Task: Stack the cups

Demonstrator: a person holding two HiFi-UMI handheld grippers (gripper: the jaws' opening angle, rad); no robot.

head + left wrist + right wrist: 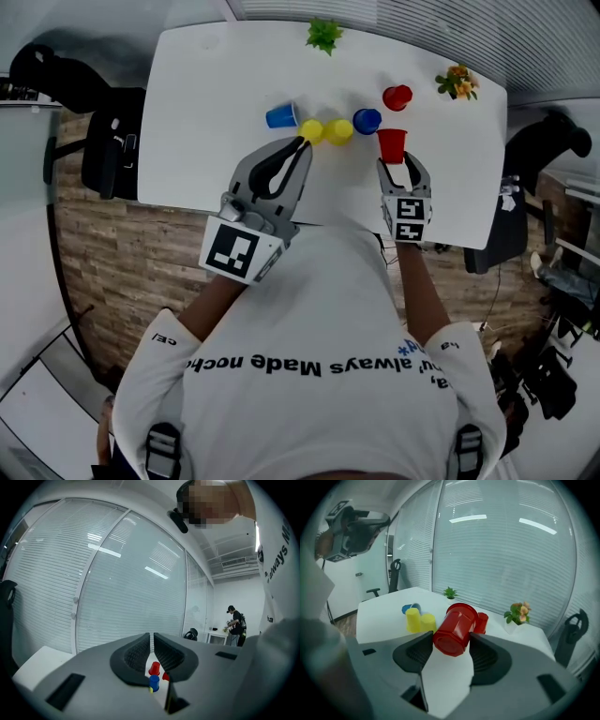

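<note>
My right gripper [450,641] is shut on a red cup [456,628], which lies tilted between the jaws with its base toward the camera; in the head view this gripper [393,161] holds the red cup [392,145] over the table's front right. Behind it stand a second red cup [481,622], two yellow cups [412,619] [427,622] and a blue cup [411,608] on its side. Another blue cup [367,121] stands near the yellow cups [338,131]. My left gripper [302,142] is shut and empty, its tip beside a yellow cup [311,131].
The white table [216,150] carries a small green plant [323,36] at the back and an orange flower pot [457,82] at the back right. Black office chairs [112,150] stand at both ends. A person [236,625] stands far off in the left gripper view.
</note>
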